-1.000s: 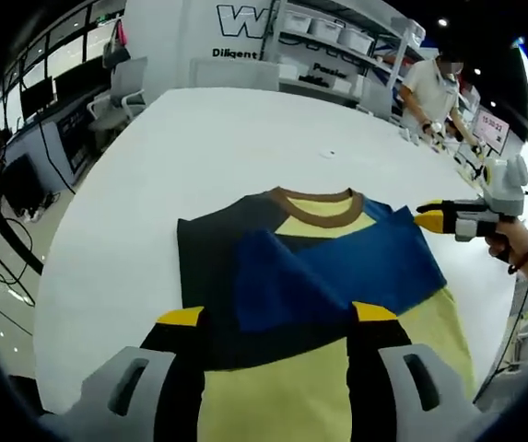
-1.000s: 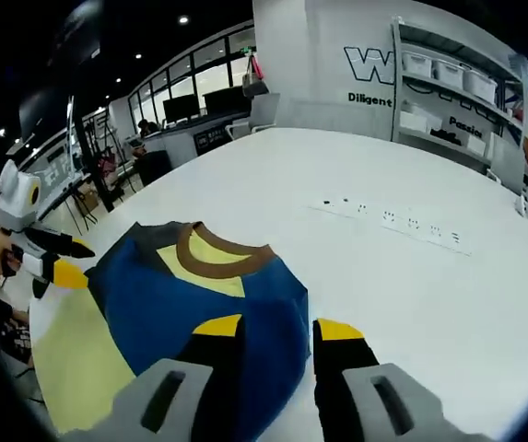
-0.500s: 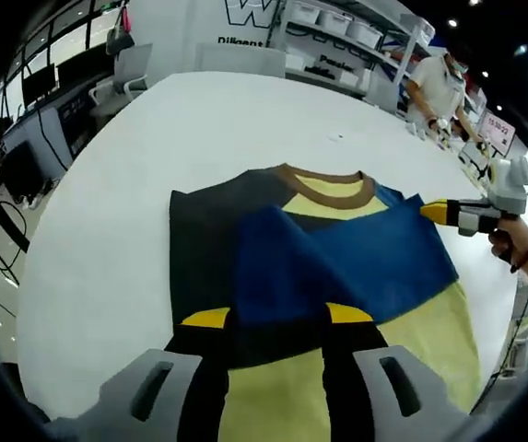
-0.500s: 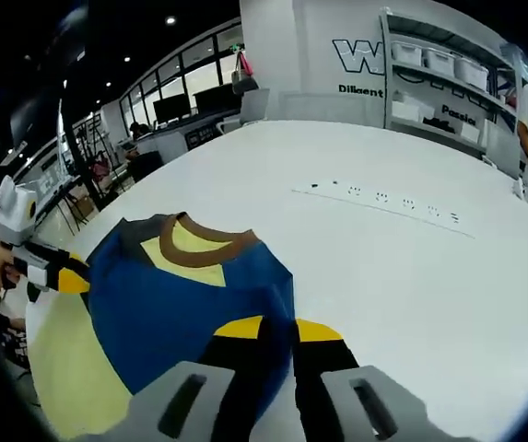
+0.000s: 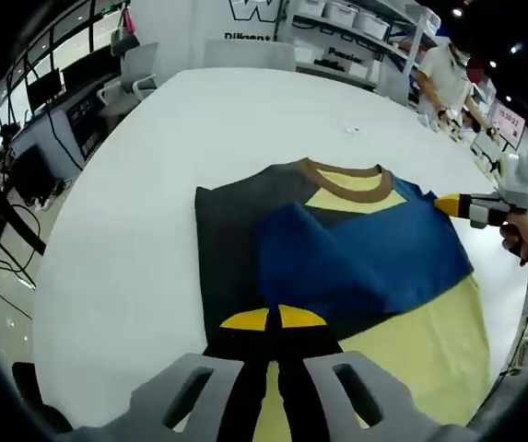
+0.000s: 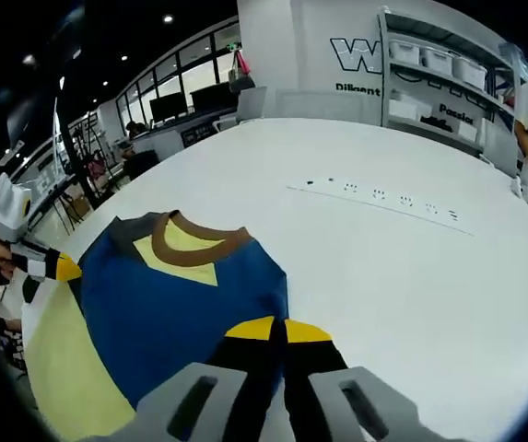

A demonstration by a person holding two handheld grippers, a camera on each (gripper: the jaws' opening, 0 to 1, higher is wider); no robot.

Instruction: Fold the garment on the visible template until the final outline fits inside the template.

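On the white table point(image 5: 153, 166) the shirt point(image 5: 356, 258) is laid flat, partly folded. Its near edge is pinched by the left gripper point(image 5: 273, 320) and its right edge by the right gripper point(image 6: 277, 330), jaws pressed together, probably for another fold. No template can be made out; the hem is cut off.

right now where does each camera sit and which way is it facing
Left gripper view: rides the left tongs, shut at the shirt's dark near edge, looking across the white table toward shelves; the right tongs and a hand enter from the right.
Right gripper view: rides the right tongs, shut at the shirt's blue edge, facing the power strip; the left tongs enter from the left.
Shared: shirt, table, both tongs.
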